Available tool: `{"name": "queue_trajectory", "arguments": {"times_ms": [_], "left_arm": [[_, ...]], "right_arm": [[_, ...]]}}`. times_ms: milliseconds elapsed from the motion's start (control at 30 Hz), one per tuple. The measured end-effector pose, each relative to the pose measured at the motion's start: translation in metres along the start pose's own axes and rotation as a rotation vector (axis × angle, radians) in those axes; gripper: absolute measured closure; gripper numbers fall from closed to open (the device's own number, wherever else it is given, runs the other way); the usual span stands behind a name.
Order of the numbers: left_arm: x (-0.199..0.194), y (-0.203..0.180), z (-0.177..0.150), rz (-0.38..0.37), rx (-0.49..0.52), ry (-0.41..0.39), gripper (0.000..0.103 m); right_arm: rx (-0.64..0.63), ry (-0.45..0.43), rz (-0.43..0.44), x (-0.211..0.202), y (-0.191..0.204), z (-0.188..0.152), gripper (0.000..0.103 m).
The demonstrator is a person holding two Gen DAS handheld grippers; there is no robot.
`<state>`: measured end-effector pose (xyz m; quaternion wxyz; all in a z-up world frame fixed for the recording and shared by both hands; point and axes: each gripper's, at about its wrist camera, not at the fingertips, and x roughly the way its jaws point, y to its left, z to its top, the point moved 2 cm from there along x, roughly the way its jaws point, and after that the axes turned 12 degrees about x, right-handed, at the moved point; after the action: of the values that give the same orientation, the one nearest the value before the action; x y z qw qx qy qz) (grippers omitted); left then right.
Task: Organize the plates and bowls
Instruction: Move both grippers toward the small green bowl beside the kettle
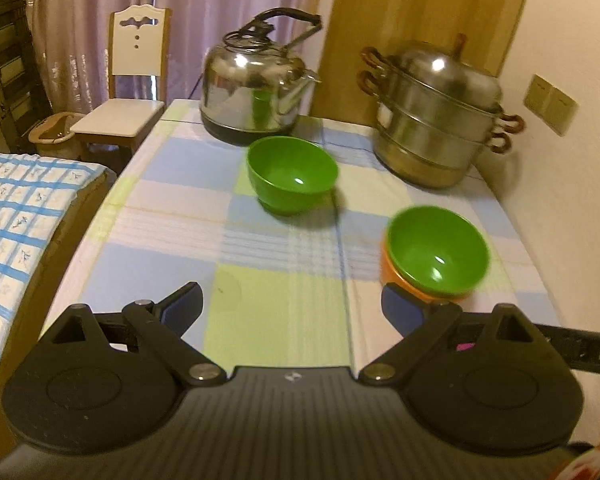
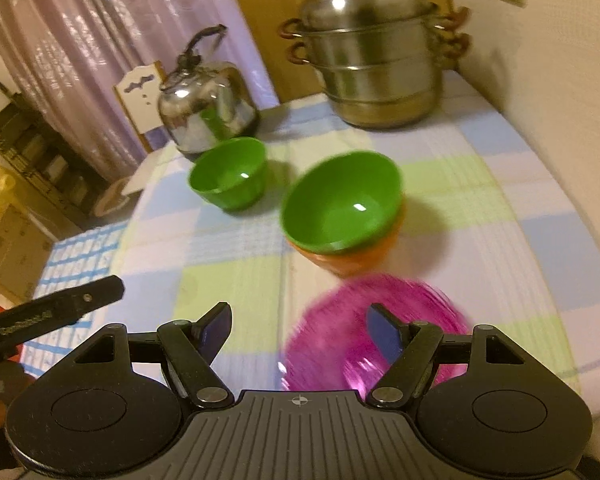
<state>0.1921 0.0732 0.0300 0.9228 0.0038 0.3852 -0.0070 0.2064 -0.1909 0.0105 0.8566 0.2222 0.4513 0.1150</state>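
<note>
A lone green bowl (image 1: 292,174) (image 2: 230,178) stands upright mid-table. A second green bowl (image 1: 438,250) (image 2: 342,200) sits nested in an orange bowl (image 1: 400,278) (image 2: 352,260) to its right. A pink translucent plate (image 2: 380,328) lies near the front edge, seen only in the right wrist view. My left gripper (image 1: 292,306) is open and empty, above the cloth, its right finger close to the orange bowl. My right gripper (image 2: 298,330) is open and empty, its right finger over the pink plate.
A steel kettle (image 1: 256,88) (image 2: 206,108) and a stacked steel steamer pot (image 1: 436,116) (image 2: 376,60) stand at the back of the checked tablecloth (image 1: 172,216). A white chair (image 1: 128,92) is behind the table's left. A wall (image 1: 572,184) runs along the right.
</note>
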Motion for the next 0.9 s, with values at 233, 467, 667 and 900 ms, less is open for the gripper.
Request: {"name": "queue_trajectory", "arguments": {"times_ms": [233, 467, 667, 900], "left_arm": [[0.052, 0.047, 0.037, 0.031, -0.026, 0.019, 0.008], [0.115, 0.084, 0.080, 0.023, -0.036, 0.015, 0.012], [0.179, 0.103, 0.100, -0.025, -0.054, 0.044, 0.023], [0.247, 0.109, 0.119, -0.053, -0.052, 0.068, 0.040]], "right_arm": [[-0.032, 0.000, 0.047, 0.048, 0.042, 0.044, 0.029], [-0.047, 0.023, 0.078, 0.123, 0.071, 0.093, 0.029], [-0.045, 0.068, 0.059, 0.190, 0.078, 0.124, 0.030], [-0.013, 0.108, 0.011, 0.260, 0.067, 0.149, 0.042]]}}
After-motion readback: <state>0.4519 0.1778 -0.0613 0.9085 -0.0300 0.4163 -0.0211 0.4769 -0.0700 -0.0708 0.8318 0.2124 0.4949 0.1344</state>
